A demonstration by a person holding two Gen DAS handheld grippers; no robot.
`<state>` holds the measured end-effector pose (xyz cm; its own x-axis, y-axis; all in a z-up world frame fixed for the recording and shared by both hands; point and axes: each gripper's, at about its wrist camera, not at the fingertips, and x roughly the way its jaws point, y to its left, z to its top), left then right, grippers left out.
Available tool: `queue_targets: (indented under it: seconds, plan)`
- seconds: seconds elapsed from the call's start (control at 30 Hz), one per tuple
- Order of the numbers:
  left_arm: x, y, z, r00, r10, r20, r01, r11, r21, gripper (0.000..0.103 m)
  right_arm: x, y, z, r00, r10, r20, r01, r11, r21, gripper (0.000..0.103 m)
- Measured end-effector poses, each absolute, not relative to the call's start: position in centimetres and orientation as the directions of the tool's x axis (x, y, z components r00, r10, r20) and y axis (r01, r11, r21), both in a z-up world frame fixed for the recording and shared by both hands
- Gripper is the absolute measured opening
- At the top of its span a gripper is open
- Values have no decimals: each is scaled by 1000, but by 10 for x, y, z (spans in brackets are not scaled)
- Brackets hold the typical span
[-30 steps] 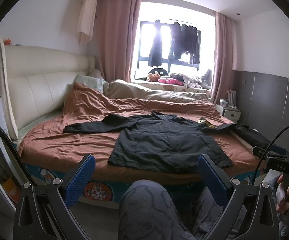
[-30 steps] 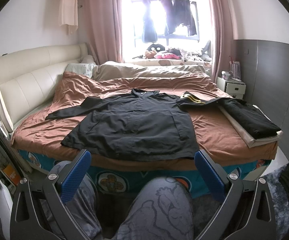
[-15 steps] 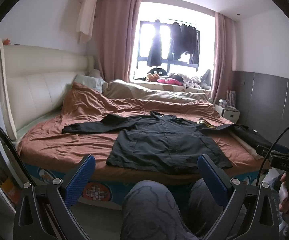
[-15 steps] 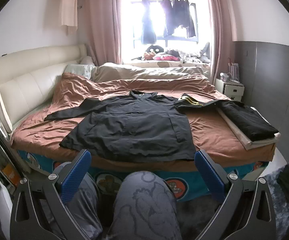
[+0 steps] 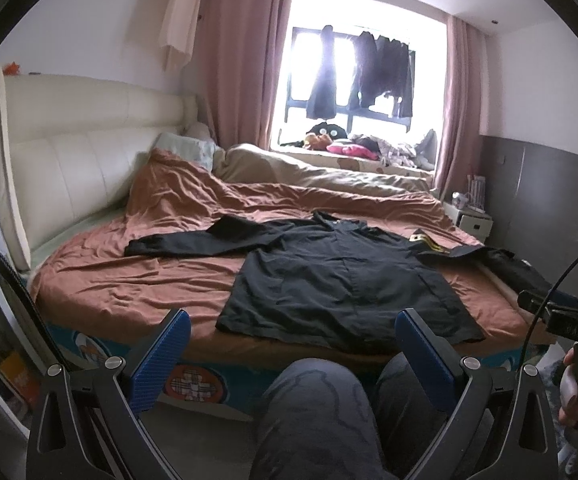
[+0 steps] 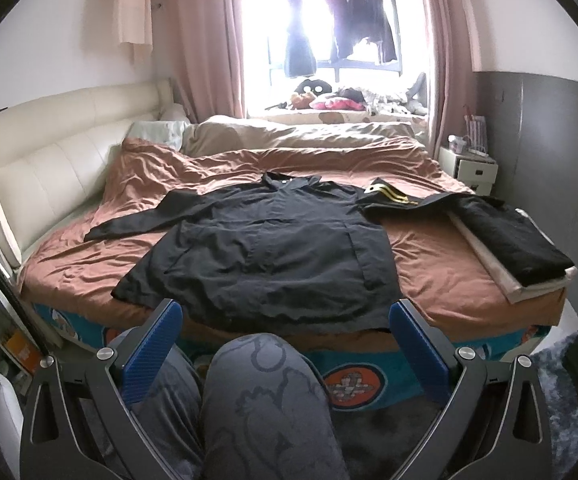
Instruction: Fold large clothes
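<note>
A black jacket (image 6: 265,248) lies spread flat on the bed (image 6: 441,280), in the middle of both frames.

Its hem reaches the near edge of the bed, one sleeve stretches toward the left of the frame, and the other runs right, showing a yellow-striped cuff (image 6: 387,194) near a folded dark garment (image 6: 509,240) that rests on a pale folded cloth (image 6: 529,286) at the right edge of the bed. The left tool (image 5: 289,354) and the right tool (image 6: 285,344) both sit low in their frames, short of the bed, each with its blue-padded fingers spread wide and holding nothing. Between each pair of fingers is the person's knee (image 6: 265,396) in grey patterned trousers. Behind the bed, dark clothes (image 6: 353,20) hang at the bright window in the upper middle of the frame.
</note>
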<state>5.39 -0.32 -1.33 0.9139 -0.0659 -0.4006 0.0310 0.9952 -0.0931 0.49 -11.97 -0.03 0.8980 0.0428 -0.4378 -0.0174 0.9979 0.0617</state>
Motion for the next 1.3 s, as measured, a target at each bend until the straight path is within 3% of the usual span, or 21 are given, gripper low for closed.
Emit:
queue_targets:
  seconds: [0.63,0.83,1.3]
  plan:
    - [177,60,-44,847,46,-530,-125,986,-113,103,157,-99,9,838,131,-530,-95,991,95,103]
    - [229,101,-66,797,84,-598,-208,968,-141,102,230,-85,7,797,227,-560,-144,971,189,103]
    - [354,204,-81,736,132,-664,-325,929,-177,85,380,-58,-15,771,268,-578,-111,950,293,103]
